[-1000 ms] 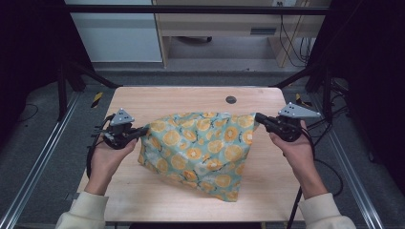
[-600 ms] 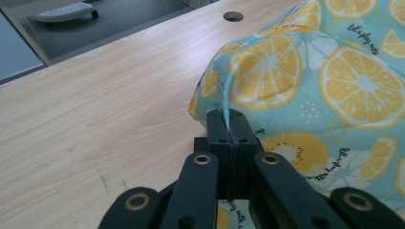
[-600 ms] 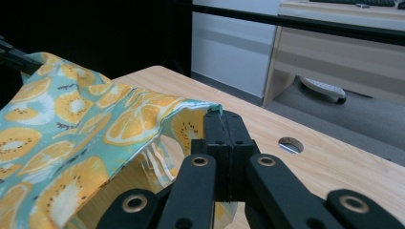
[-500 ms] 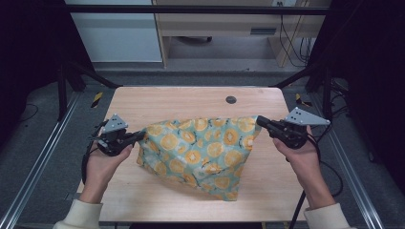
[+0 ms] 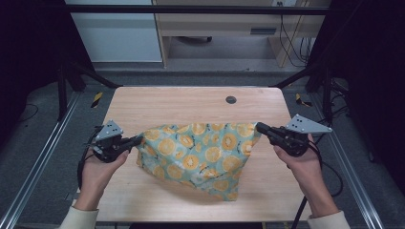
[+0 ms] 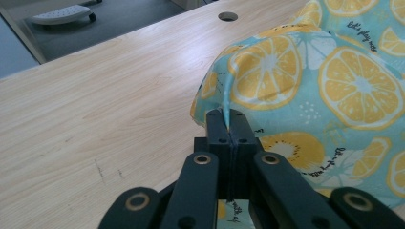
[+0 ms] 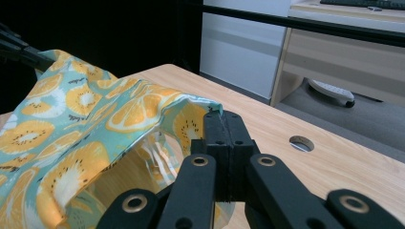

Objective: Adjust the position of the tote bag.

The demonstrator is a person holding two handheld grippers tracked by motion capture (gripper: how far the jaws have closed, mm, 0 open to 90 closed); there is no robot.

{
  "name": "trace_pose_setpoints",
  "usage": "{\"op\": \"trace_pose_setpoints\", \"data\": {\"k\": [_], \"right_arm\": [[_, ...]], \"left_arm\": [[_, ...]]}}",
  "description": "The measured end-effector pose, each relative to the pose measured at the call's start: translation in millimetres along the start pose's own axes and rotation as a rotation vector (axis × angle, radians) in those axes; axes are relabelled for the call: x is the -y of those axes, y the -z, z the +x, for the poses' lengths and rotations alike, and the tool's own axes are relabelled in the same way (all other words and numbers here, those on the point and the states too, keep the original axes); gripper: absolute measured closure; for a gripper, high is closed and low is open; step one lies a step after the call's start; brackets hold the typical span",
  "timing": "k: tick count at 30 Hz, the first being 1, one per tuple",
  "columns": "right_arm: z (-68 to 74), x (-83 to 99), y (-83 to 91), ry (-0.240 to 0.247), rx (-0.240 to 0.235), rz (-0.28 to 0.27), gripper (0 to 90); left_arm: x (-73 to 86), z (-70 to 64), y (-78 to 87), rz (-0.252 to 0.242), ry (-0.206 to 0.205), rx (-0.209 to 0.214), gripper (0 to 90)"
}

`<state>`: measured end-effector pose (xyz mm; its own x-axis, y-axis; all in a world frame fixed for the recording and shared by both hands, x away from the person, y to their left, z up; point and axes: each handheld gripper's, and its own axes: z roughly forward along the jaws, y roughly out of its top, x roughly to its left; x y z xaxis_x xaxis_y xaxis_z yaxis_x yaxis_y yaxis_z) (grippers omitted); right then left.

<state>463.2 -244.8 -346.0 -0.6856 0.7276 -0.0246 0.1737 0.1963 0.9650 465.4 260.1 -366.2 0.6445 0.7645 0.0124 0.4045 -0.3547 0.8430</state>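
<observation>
Gripping cloth corners: left gripper, right gripper fingers closed | both drawn nearer the person than before

Black grippers (grey triangular plates), cream sleeves.

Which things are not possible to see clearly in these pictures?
- High view: the table surface under the teal cloth with orange-slice print is hidden by it.
- High view: the small print on the cloth is too small to read.
- Left gripper view: the cloth corner between the left gripper jaws is hidden.
- Right gripper view: the right gripper likewise.
</observation>
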Motion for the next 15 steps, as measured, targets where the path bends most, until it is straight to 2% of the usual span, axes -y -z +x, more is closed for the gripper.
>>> {"op": "trace_pose_setpoints", "data": {"k": [15], "right_arm": [[20.8, 22.8, 23.4, -0.009, -0.021, -0.016, 90.0]], "left_arm": [[16.7, -9.4, 8.3, -0.021, 0.001, 0.011, 90.0]]}}
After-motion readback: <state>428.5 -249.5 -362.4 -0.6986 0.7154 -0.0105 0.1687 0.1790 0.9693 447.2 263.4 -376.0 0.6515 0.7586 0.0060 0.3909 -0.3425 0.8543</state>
